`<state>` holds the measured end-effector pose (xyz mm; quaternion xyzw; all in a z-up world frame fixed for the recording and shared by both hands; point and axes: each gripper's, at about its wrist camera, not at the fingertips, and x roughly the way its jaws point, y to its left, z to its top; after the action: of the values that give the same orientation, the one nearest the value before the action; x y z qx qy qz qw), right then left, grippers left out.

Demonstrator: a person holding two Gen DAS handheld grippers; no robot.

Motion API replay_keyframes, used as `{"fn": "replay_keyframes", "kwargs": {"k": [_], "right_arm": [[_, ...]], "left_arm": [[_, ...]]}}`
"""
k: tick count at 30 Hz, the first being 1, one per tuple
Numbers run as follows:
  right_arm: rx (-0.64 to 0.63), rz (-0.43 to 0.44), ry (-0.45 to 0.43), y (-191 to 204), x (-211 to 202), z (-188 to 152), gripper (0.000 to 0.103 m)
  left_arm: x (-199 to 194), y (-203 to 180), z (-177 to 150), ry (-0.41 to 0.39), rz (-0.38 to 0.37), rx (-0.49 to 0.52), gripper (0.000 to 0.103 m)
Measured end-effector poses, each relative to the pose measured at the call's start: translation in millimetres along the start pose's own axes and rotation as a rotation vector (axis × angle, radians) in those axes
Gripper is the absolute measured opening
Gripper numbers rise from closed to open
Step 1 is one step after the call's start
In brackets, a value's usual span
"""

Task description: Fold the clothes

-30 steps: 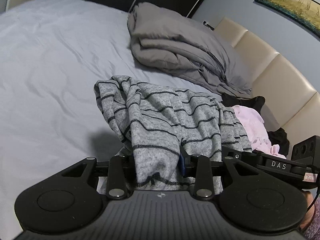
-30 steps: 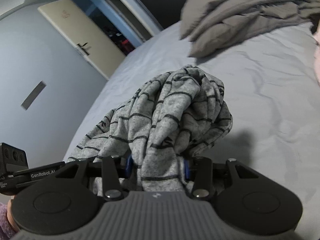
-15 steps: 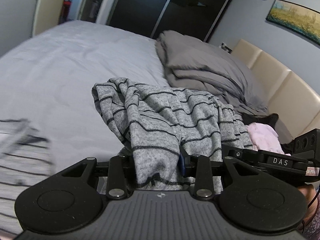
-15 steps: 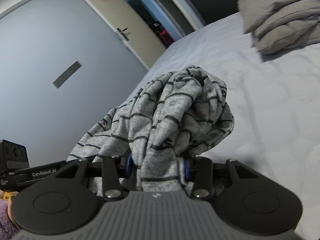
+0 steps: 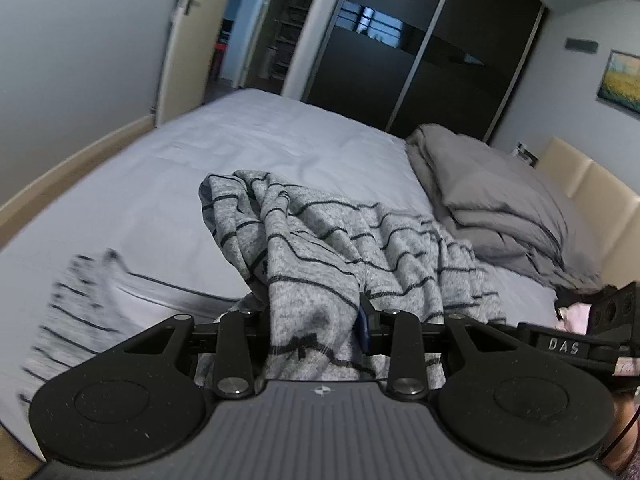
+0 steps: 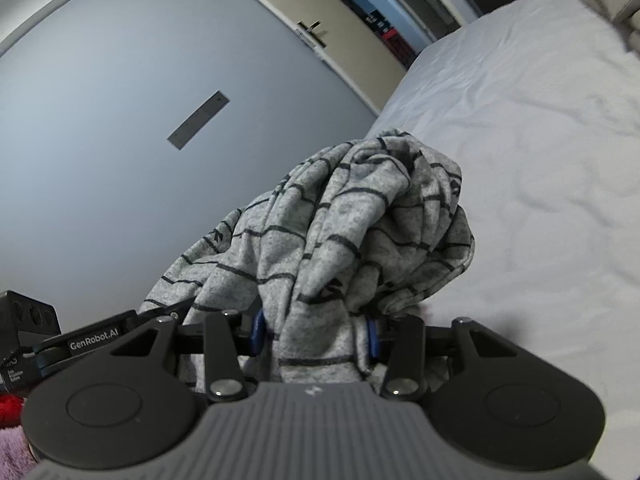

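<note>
my left tool (image 5: 316, 330) is clamped on the hem of the grey striped top (image 5: 320, 240), and my right tool (image 6: 316, 332) pinches another bunch of the same top (image 6: 360, 232). the garment hangs crumpled between both, lifted above the bed (image 5: 256, 152). a blurred part of striped cloth (image 5: 76, 304) trails low on the left of my left view. a folded grey duvet (image 5: 488, 192) lies near the headboard (image 5: 592, 188), with pink clothing (image 5: 576, 314) beside it.

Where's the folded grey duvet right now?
Left wrist view, right side: the duvet lies on the bed by the headboard, beyond the striped garment.
</note>
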<state>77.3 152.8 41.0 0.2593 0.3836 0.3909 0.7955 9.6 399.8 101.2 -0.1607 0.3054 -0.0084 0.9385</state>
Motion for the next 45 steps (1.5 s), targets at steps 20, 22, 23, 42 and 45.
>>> {"fn": "replay_keyframes", "kwargs": {"k": [20,22,23,42,45], "right_arm": [[0.053,0.013,0.161,4,136,-52,0.049],[0.091,0.007,0.173,-7,143,-50,0.05],[0.098,0.002,0.179,-10,145,-51,0.051],[-0.342,-0.064,-0.094,26,48,-25,0.063],[-0.486,-0.069,-0.114,52,60,-32,0.051]], "left_arm": [[2,128,-28,-0.001,0.149,-0.19,0.029],[3,132,-31,0.002,0.162,-0.206,0.029],[3,134,-32,0.004,0.169,-0.214,0.03],[-18,129,-35,-0.15,0.244,-0.265,0.046],[-11,117,-34,-0.171,0.266,-0.229,0.035]]}}
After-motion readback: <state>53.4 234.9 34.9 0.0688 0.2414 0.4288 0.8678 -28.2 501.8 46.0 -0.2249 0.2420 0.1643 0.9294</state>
